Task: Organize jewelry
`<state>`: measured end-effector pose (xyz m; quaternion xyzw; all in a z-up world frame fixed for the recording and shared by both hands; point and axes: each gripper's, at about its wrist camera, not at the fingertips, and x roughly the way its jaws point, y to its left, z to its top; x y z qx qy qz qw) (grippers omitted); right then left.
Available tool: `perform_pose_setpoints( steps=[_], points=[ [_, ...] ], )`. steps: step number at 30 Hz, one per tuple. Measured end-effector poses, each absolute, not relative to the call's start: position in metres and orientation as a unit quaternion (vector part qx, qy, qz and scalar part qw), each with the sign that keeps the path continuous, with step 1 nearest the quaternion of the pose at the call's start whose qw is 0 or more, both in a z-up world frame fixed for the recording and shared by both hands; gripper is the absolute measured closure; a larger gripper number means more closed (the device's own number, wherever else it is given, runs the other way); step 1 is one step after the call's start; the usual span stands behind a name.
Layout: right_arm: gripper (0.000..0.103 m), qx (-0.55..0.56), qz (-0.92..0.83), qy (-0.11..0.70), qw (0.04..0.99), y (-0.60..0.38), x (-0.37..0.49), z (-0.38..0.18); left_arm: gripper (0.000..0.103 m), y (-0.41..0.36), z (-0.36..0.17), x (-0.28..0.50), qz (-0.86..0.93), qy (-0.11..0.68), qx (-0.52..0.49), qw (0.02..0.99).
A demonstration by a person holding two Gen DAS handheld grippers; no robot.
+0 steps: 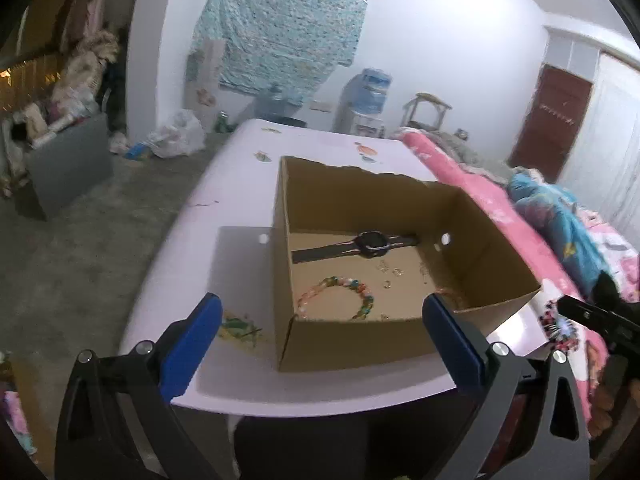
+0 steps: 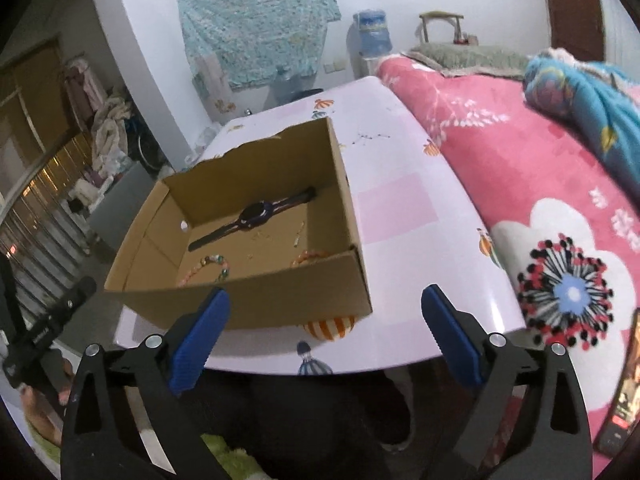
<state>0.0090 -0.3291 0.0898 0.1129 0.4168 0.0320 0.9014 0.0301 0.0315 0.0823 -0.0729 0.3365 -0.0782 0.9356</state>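
One pale pink table [image 2: 400, 216], pink bed [image 2: 520, 152] beside, white wall [image 1: 440, 40] behind.

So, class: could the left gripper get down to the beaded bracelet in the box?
Probably yes: the left gripper is open and empty, the cardboard box is topless, and the beaded bracelet lies uncovered.

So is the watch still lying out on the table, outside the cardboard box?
No, the watch lies flat on the floor of the cardboard box, beside the beaded bracelet.
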Motion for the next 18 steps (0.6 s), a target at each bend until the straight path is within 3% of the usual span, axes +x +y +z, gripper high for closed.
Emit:
perform_pose_setpoints(
  steps=[10,18],
  points=[
    [0.008,0.045,0.024,0.423,0.905,-0.272,0.005,0.093,0.005,0.019,0.098,0.021,-0.007,0.340,-0.031,0.940],
    [0.008,0.055,0.007,0.453,0.890,-0.259,0.020,0.087,0.005,0.018,0.081,0.036,-0.002,0.409,-0.054,0.911]
  ],
)
